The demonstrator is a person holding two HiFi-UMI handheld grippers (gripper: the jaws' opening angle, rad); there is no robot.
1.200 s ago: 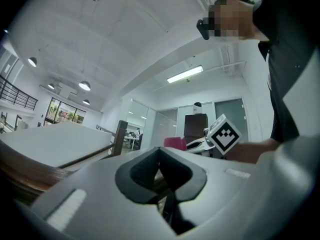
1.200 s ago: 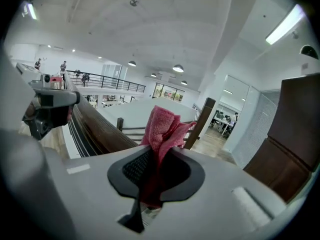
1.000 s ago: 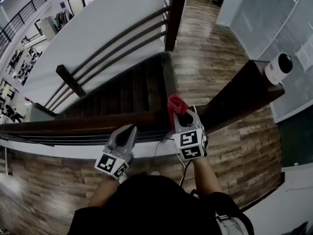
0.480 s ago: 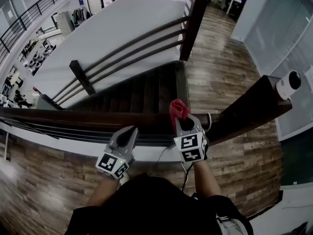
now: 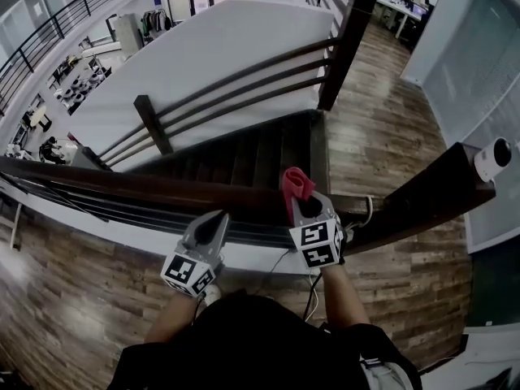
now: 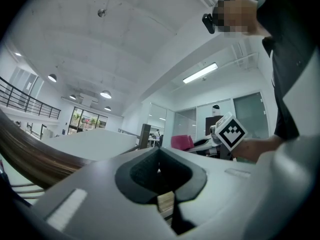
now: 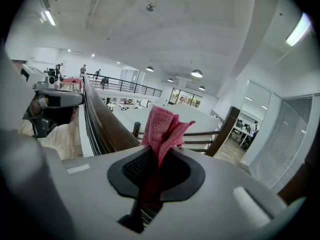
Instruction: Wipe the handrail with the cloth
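My right gripper is clamping its jaws on the red cloth, with a tuft sticking up past the tips. The handrail is lying just beyond the cloth, its long axis running off to my left. My left gripper is hovering beside the rail, jaws together on nothing.

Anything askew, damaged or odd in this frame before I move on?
Nothing stands out. The red cloth is bunched upright in the closed jaws of the right gripper, beside the dark wooden handrail, which looks intact. The left gripper is shut and empty.
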